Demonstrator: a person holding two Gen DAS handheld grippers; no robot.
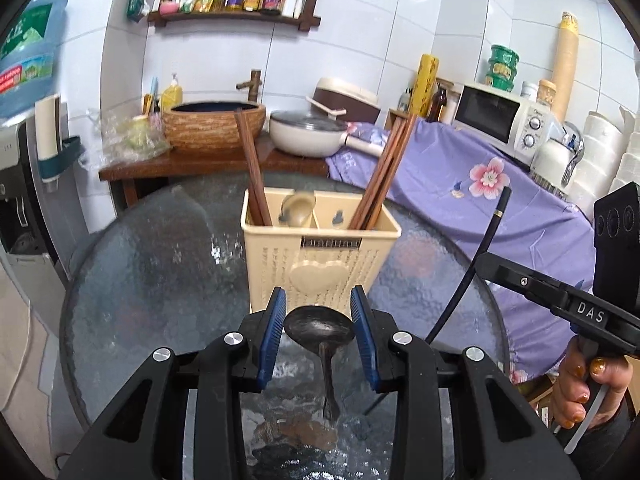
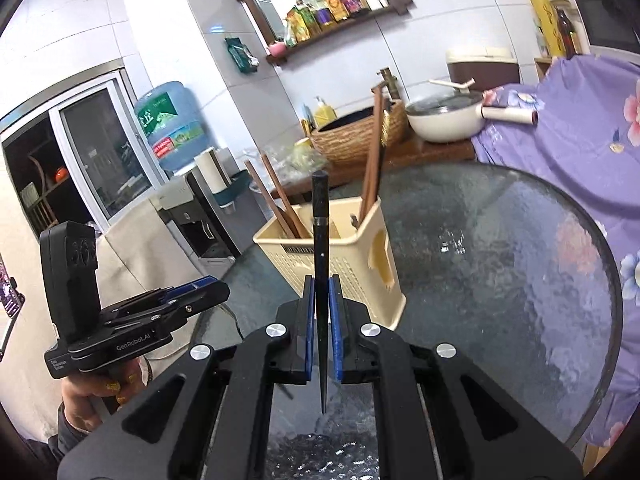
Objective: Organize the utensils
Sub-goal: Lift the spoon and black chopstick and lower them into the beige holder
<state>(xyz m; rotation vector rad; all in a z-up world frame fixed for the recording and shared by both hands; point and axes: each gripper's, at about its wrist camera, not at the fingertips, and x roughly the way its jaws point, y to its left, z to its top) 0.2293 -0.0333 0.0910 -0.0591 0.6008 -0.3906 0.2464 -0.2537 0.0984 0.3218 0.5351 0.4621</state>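
A cream slotted utensil holder [image 1: 320,256] stands on the round glass table [image 1: 160,264], with brown chopsticks [image 1: 252,176] in its left and right compartments and a cream spoon [image 1: 298,208] in the middle one. My left gripper [image 1: 319,300] is shut on the bowl of a dark spoon [image 1: 319,326], just in front of the holder; the handle hangs back toward the camera. My right gripper [image 2: 321,280] is shut on a black chopstick [image 2: 320,232] that stands nearly upright before the holder [image 2: 352,272]. From the left wrist that chopstick [image 1: 486,240] rises at the right.
Behind the table a wooden counter [image 1: 208,164] carries a woven basin [image 1: 214,124] and a white lidded pan [image 1: 308,132]. A purple flowered cloth [image 1: 500,208] covers the surface on the right, with a microwave [image 1: 504,120] on it. A water dispenser [image 2: 172,128] stands left.
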